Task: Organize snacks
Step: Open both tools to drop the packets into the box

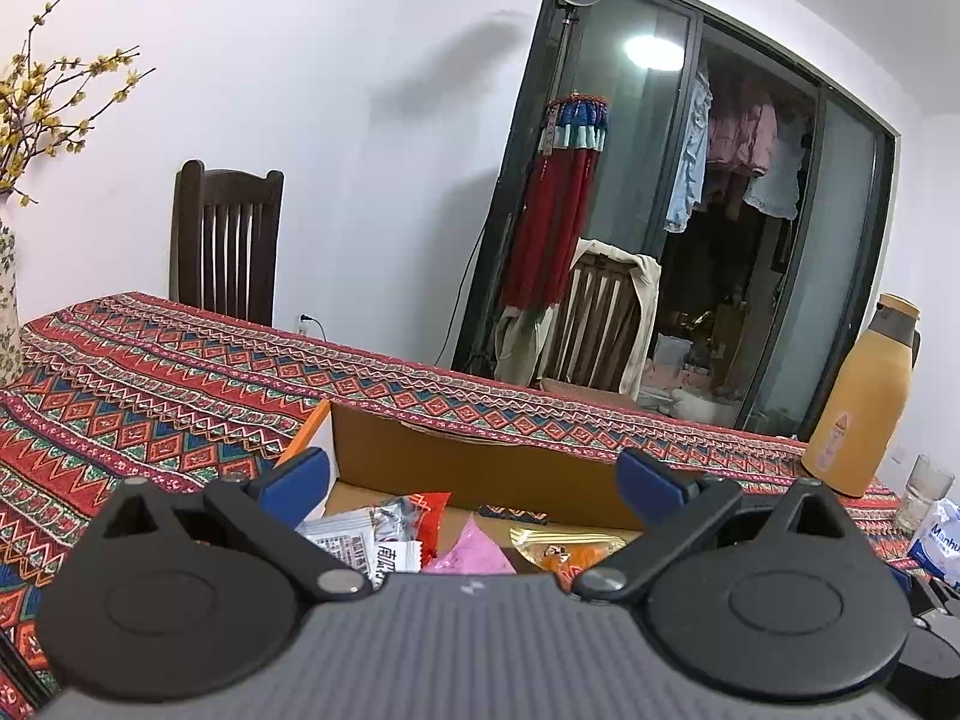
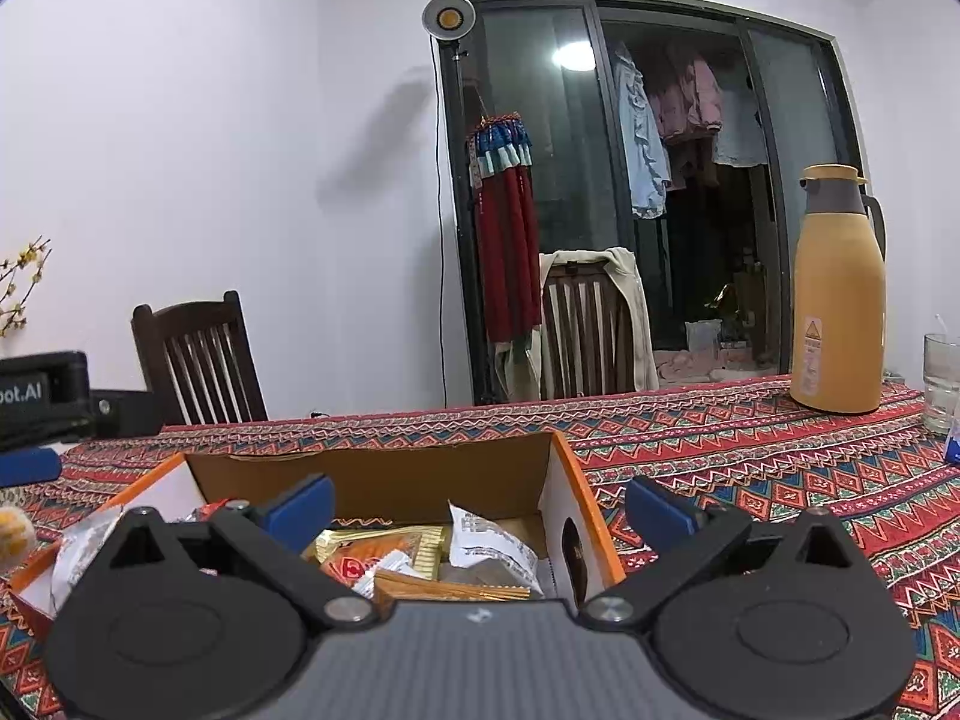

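Note:
An open cardboard box (image 1: 480, 456) with orange edges sits on the patterned tablecloth and holds several snack packets: a white printed one (image 1: 354, 546), a pink one (image 1: 474, 552) and a gold one (image 1: 570, 540). My left gripper (image 1: 474, 480) hangs open over the box with nothing between its blue pads. In the right wrist view the same box (image 2: 378, 474) shows gold (image 2: 384, 540), orange and white packets (image 2: 492, 540). My right gripper (image 2: 480, 507) is open too, straddling the box's right wall, and holds nothing. The left gripper's body (image 2: 42, 396) shows at the left edge.
A yellow thermos (image 2: 837, 294) and a drinking glass (image 2: 942, 381) stand at the table's far right, with a blue-and-white pack (image 1: 939, 531) near them. Two wooden chairs (image 2: 198, 354) stand behind the table. A vase with yellow blossoms (image 1: 36, 108) is at the left.

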The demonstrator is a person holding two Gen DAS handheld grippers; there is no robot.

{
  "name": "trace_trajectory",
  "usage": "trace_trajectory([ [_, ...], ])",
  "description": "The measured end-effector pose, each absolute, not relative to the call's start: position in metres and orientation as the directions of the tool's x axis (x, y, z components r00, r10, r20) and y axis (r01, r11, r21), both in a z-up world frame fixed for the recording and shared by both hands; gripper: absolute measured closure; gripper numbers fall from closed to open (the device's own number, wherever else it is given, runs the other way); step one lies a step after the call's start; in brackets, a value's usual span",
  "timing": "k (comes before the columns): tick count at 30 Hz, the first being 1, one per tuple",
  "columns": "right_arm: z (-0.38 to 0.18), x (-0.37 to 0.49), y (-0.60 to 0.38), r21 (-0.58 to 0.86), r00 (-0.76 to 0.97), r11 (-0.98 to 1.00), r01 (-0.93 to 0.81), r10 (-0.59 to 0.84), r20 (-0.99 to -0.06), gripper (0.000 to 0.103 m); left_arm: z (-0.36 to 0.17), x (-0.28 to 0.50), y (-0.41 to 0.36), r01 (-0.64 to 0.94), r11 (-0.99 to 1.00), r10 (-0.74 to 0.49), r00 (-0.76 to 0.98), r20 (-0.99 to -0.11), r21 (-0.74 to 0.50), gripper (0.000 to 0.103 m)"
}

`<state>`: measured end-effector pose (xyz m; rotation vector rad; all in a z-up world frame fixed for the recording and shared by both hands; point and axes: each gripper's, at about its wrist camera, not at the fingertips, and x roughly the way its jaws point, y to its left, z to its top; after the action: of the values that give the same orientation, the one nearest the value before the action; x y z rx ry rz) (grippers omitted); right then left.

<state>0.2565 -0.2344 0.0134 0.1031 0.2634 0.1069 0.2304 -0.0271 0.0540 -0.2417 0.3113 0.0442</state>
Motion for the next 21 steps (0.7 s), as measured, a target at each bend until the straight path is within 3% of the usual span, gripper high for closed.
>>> trace_trajectory([
  [21, 0.041, 0.222, -0.252, 0.172, 0.976, 0.982, -0.074, 0.106, -0.189, 0.000, 0.084, 0.189, -0.024, -0.040, 0.979, -0.024, 0.952, -0.306, -0.199, 0.000],
])
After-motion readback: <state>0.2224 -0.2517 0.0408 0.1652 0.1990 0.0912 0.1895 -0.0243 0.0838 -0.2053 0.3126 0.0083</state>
